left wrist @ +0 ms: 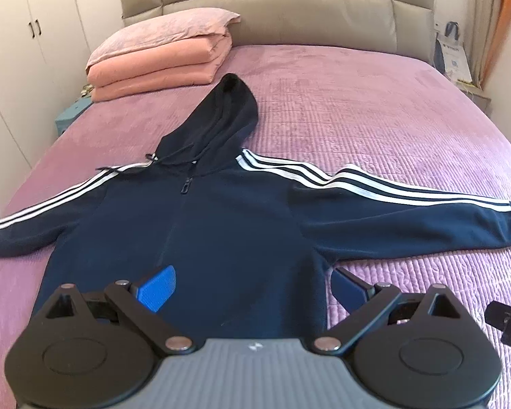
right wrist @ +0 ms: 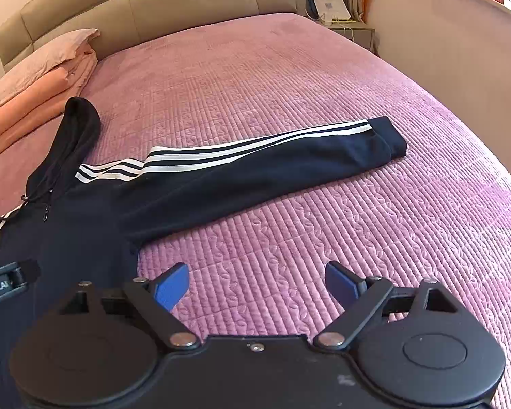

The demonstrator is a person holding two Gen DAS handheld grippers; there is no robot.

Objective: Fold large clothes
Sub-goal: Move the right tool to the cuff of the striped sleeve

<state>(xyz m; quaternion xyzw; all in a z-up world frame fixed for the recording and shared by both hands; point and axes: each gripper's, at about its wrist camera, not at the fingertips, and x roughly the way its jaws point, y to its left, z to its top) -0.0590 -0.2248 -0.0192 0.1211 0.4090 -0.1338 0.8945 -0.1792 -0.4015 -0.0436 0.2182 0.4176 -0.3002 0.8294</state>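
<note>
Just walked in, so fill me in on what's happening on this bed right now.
A person holds a two-finger gripper in each hand over a navy zip-up hoodie with white sleeve stripes, spread flat on the purple quilted bedspread with both sleeves out. The left gripper hangs open above the hoodie's lower body; the right gripper is open over bare quilt beside it. Neither grips anything, and no fold has been made yet. Folded pink bedding sits near the headboard.

Matt navy knit hoodie (left wrist: 221, 225), quilted mauve bedspread (right wrist: 289, 78), padded leather-look headboard (left wrist: 289, 10)
</note>
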